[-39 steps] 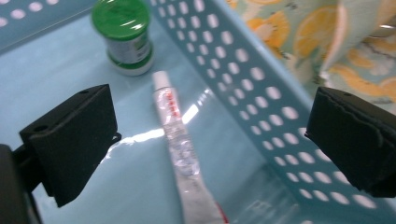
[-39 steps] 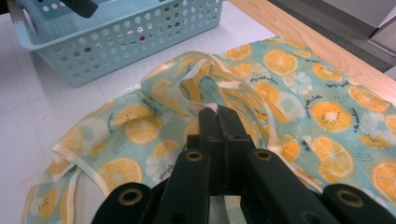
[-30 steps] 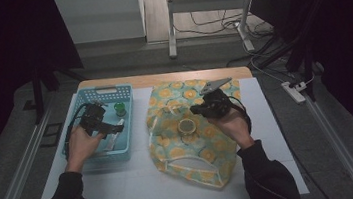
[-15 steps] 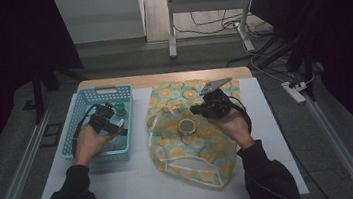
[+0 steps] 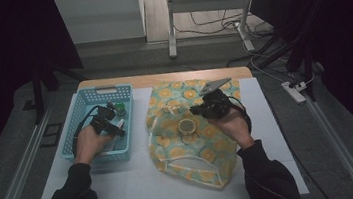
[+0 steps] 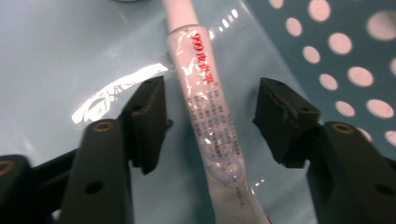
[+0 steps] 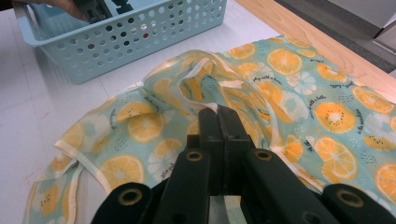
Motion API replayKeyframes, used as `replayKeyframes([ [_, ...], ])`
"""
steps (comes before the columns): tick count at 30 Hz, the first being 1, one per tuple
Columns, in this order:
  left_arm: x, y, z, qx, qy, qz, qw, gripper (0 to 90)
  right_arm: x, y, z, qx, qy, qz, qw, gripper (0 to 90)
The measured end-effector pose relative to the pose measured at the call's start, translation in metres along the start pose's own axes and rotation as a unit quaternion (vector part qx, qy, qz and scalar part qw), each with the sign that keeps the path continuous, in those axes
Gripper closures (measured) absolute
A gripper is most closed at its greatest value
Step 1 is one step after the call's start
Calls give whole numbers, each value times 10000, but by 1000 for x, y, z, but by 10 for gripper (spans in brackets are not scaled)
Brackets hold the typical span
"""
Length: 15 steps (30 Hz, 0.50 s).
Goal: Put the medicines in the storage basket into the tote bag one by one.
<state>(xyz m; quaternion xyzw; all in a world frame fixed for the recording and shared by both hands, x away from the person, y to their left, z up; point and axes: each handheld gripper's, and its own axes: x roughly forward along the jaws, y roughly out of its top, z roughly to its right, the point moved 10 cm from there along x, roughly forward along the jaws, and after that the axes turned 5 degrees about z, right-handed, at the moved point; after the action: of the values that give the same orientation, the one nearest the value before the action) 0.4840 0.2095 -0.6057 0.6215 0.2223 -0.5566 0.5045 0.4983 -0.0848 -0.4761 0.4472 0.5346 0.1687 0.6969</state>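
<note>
A white tube (image 6: pixel 196 70) in a clear wrapper lies on the floor of the light-blue basket (image 5: pixel 95 91). My left gripper (image 5: pixel 116 130) is lowered into the basket and straddles the tube. Its jaws have just been closing, and in the left gripper view a gap still shows between each pad (image 6: pixel 149 116) and the tube. A fabric bag (image 5: pixel 195 150) printed with orange slices lies flat to the right of the basket. My right gripper (image 5: pixel 197 110) is over its upper middle. It is shut, and its tips (image 7: pixel 218 112) pinch a raised fold of the bag (image 7: pixel 327 112).
A green-capped item (image 5: pixel 120 106) stands in the basket's far right corner. In the right gripper view the basket's perforated wall (image 7: pixel 140 42) is to the upper left. The white mat (image 5: pixel 139 184) covers the table, with a wooden edge (image 5: pixel 162 78) at the back.
The left hand has gone down and a little right into the basket, and its jaws have narrowed around the tube. The right hand and the bag have stayed put.
</note>
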Motion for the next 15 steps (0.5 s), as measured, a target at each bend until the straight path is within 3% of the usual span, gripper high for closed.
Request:
replayKeyframes([
  [8, -1, 0, -1, -155, -69, 18, 9999, 637, -1, 1, 0, -10, -13, 20, 10000, 900],
  [15, -2, -1, -1, -219, -90, -8, 9997, 712, 0, 1, 0, -1, -19, 19, 10000, 900],
])
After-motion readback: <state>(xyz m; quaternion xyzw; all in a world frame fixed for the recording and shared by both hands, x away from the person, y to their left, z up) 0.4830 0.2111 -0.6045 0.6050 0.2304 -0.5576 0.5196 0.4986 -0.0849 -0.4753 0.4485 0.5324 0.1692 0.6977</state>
